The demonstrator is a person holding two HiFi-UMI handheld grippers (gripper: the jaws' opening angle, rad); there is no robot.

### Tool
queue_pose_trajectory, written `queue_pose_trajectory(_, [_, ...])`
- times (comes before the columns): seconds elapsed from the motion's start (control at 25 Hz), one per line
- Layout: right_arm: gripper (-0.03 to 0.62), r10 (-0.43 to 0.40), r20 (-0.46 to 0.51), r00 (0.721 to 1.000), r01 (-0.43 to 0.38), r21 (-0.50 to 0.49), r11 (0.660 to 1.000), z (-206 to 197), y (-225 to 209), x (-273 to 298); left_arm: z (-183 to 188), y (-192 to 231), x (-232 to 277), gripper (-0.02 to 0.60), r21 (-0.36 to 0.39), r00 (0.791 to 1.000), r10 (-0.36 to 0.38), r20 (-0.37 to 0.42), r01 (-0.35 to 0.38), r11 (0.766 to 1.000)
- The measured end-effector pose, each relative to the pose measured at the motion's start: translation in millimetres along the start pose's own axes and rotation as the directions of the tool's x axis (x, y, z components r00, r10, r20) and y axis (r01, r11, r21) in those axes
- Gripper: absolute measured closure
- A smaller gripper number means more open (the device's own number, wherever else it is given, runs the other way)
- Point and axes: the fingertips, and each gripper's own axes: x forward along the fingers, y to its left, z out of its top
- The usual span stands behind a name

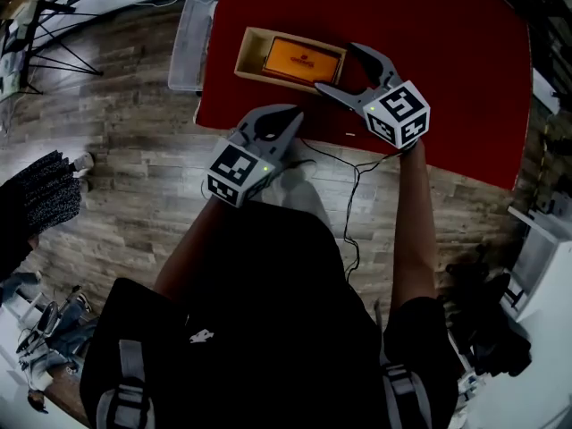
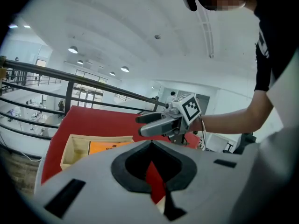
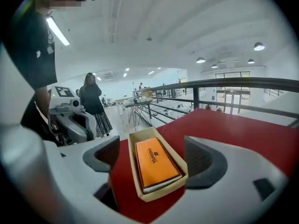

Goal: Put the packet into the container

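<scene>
An orange packet point(image 1: 302, 61) lies flat inside an open beige container point(image 1: 250, 47) on the red table point(image 1: 447, 79). My right gripper point(image 1: 347, 70) stands open at the container's right end. In the right gripper view the packet point(image 3: 154, 160) and the container point(image 3: 161, 192) sit between the spread jaws of the right gripper point(image 3: 152, 158), and neither pad touches them. My left gripper point(image 1: 293, 113) is shut and holds nothing, hovering over the table's near edge. From the left gripper point(image 2: 150, 143) I see the container point(image 2: 74, 148) and the right gripper point(image 2: 149, 124) beyond.
A clear plastic bin point(image 1: 189, 43) stands off the table's left side. A black cable point(image 1: 357, 186) hangs from the right gripper over the wooden floor. A person in a dark skirt point(image 3: 93, 101) stands to the left. A metal railing point(image 2: 70, 85) runs behind the table.
</scene>
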Motion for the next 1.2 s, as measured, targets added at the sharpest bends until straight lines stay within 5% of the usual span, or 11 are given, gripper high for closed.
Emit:
queue_pose_trajectory(0.16, [0.193,-0.053,0.068,0.996,0.051,0.029,0.998,13,15,-26,13,-4,-2,0.575,0.006,1.000,-0.017,0.017,0.016,1.000])
queue_pose_trajectory(0.32, [0.470,-0.169,0.146,0.975,0.164,0.047,0.985,31,30,-56,29,-13,-6,0.575,0.029,0.999,-0.026,0.036,0.025,0.999])
queue_pose_trajectory(0.44, [0.547,-0.246,0.197,0.949,0.236,0.072,0.969,37,39,-78,39,-24,-7,0.575,0.052,0.998,-0.047,0.034,0.045,0.998])
queue_pose_trajectory(0.88, [0.572,-0.455,0.320,0.831,0.410,0.201,0.890,46,59,-145,70,-49,-12,0.575,0.124,0.992,-0.087,0.088,0.076,0.989])
queue_pose_trajectory(1.2, [0.572,-0.503,0.297,0.812,0.463,0.199,0.864,42,70,-156,78,-67,-11,0.575,0.149,0.989,-0.112,0.101,0.096,0.984])
